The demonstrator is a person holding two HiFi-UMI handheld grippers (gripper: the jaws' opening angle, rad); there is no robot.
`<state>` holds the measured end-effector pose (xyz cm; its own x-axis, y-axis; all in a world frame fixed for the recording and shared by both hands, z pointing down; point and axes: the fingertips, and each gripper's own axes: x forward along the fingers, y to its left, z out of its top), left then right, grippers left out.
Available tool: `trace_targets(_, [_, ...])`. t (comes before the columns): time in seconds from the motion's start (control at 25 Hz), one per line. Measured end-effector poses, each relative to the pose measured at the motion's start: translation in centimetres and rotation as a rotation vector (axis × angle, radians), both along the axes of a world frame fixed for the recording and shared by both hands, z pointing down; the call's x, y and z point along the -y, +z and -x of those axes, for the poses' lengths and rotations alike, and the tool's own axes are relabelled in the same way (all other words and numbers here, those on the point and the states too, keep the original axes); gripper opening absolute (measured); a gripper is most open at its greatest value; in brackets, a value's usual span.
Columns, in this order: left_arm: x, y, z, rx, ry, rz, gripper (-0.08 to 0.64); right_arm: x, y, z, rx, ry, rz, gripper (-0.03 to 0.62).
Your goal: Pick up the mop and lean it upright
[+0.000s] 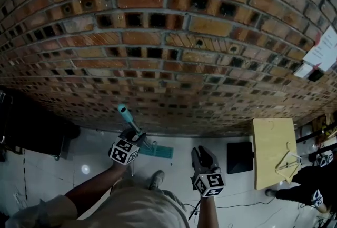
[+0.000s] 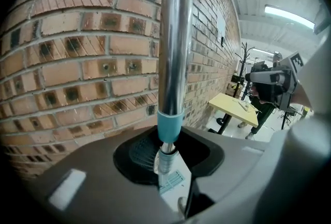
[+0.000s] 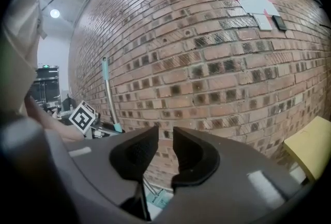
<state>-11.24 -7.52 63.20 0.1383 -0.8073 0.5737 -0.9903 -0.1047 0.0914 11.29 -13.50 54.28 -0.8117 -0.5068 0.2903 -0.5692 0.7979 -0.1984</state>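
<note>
Head view: left gripper (image 1: 139, 138) clamped on mop (image 1: 128, 117), holding upright near wall (image 1: 158, 37) for leaning; right gripper (image 1: 203, 154) slightly apart, empty, idle.

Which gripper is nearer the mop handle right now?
Left. The left gripper is clamped on the mop handle itself. The right gripper is off to the handle's right in the head view, jaws apart, empty, not touching it.
</note>
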Motion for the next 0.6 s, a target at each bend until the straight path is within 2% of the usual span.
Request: trace_targets(0.6, [1.1,13.4,3.0,0.056,-0.032,0.191,0.123,0.4,2.9,2.7,-0.041,-0.057,0.033,0.084])
